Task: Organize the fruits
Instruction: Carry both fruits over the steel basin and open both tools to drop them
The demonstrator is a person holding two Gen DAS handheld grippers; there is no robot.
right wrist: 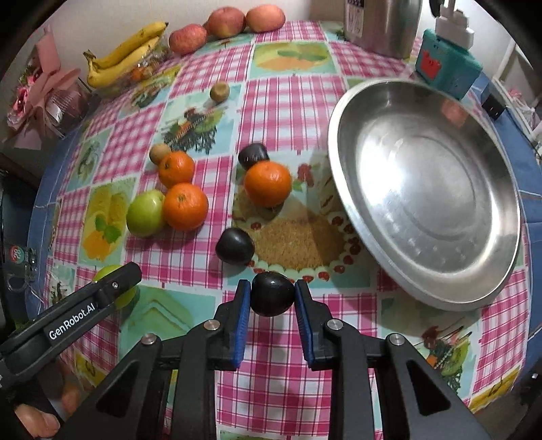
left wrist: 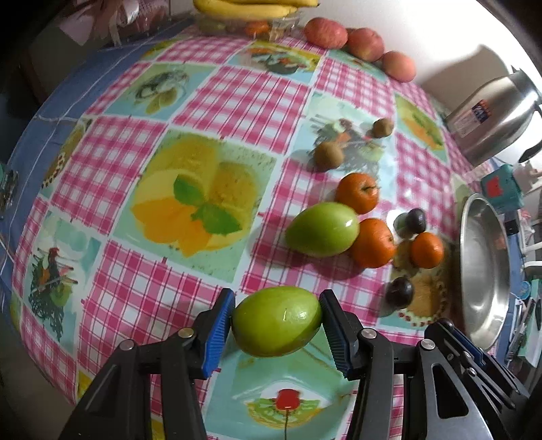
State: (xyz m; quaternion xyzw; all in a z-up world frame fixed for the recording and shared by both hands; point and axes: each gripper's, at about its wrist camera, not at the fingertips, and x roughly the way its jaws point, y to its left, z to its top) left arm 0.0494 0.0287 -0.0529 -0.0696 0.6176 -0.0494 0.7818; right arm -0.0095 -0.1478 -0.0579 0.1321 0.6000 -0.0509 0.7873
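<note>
My left gripper (left wrist: 277, 321) is shut on a green mango-like fruit (left wrist: 271, 335), its blue pads pressing both ends, low over the checked tablecloth (left wrist: 128, 281). My right gripper (right wrist: 272, 298) is shut on a dark plum (right wrist: 272, 287) close to the steel plate (right wrist: 426, 193). Loose on the cloth lie a second green fruit (left wrist: 321, 229), three oranges (left wrist: 357, 193) (left wrist: 372, 242) (left wrist: 426, 249), two more plums (right wrist: 235, 246) (right wrist: 253, 155) and two kiwis (left wrist: 328, 155) (left wrist: 382, 127). The left gripper's arm (right wrist: 88, 304) shows at the right view's lower left.
Three apples (right wrist: 223, 21) and a bunch of bananas (right wrist: 125, 54) sit at the table's far edge. A steel thermos (left wrist: 491, 115) and a teal box (right wrist: 447, 64) stand behind the plate. A pink bouquet (right wrist: 44, 91) lies off the far left corner.
</note>
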